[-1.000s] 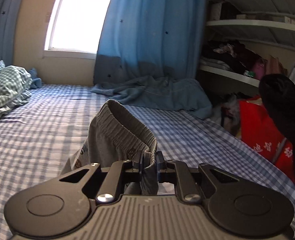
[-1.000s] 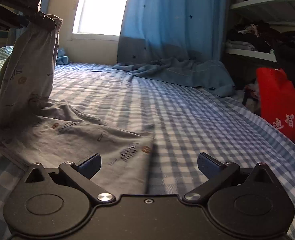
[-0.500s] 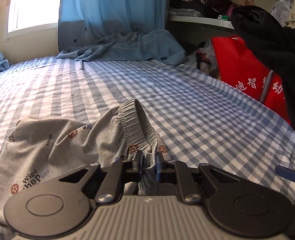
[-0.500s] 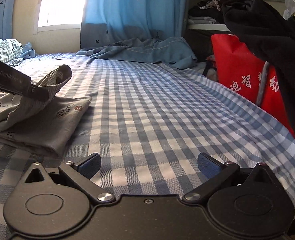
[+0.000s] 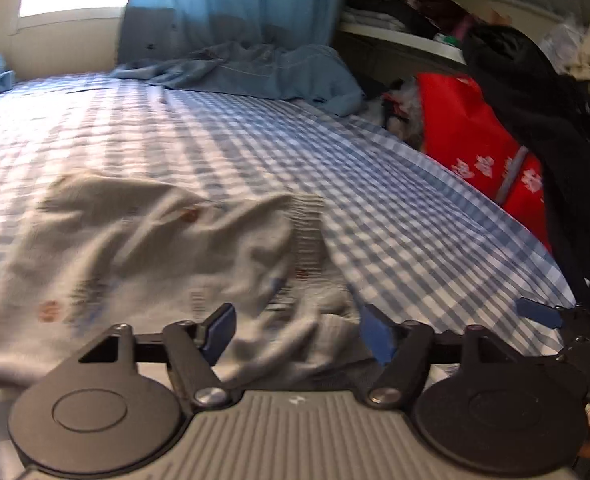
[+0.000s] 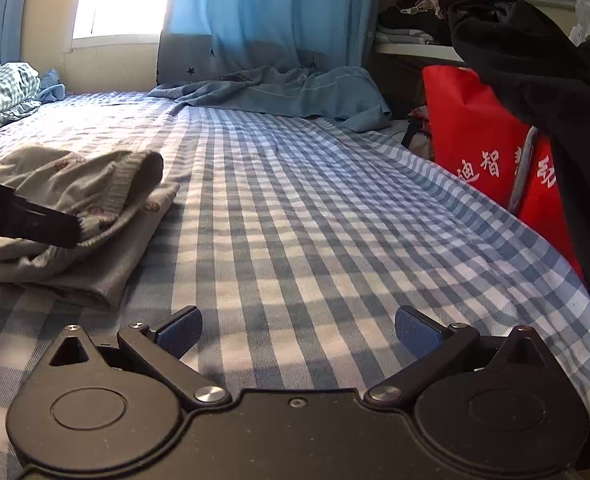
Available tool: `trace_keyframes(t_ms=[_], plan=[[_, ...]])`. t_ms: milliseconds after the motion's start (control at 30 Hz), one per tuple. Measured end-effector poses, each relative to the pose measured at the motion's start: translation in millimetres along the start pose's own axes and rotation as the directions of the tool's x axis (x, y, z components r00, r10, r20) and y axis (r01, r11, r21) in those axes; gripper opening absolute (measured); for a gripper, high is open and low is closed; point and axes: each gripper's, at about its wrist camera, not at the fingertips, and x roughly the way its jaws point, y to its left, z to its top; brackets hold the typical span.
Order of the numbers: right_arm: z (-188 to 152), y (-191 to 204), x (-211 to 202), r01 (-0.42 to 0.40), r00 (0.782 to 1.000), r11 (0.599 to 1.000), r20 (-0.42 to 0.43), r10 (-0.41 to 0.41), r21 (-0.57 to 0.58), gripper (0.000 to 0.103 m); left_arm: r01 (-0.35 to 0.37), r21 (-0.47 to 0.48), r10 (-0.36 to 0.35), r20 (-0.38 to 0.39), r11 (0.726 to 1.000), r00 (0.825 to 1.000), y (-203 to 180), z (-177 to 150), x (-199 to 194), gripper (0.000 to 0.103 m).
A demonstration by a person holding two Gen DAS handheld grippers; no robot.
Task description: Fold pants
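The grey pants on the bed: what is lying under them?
Under the grey pants only the blue checked bedsheet shows around their edges. Whether anything else lies beneath is hidden by the folded cloth.

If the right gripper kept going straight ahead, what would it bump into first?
Most likely the checked bedsheet. The right gripper tilts downward with nothing between its open fingers, and the pants lie off to its left. Depth is hard to judge, so exactly where is unclear.
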Motion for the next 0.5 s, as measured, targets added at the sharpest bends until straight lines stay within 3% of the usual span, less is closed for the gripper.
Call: trace_keyframes(t_ms=[67, 200, 333, 400, 500], plan=[[11.5, 7.5, -1.0, -0.015, 0.999, 1.000, 0.030, 0.015, -0.002, 0.102, -0.072, -0.036, 0.073, 0.029, 0.997, 0.997, 20.8, 2.4, -15.0, 0.096], [41.9, 34.2, 6.7, -0.092, 0.993, 0.996, 0.070, 0.091, 0.012, 0.102, -0.217, -0.161, 0.229, 0.061, 0.963, 0.972, 77.5, 6.0, -37.4, 0.100], [71.7, 70.9, 30.3, -0.182, 0.983, 0.980, 0.044, 0.178, 0.082, 0.102, -0.344, -0.301, 0.368, 0.026, 0.890, 0.929, 134.5, 6.5, -37.4, 0.101], [76.8, 89.2, 39.7, -0.206, 0.978, 0.973, 0.024, 0.205, 0.101, 0.102, -0.379, -0.342, 0.395, -0.026, 0.860, 0.918, 153.1, 2.1, -32.9, 0.101], [69.9, 106.8, 47.6, -0.122, 0.992, 0.992, -0.034, 0.123, 0.031, 0.102, -0.356, -0.379, 0.356, -0.070, 0.854, 0.932, 168.8, -11.5, -33.0, 0.101]])
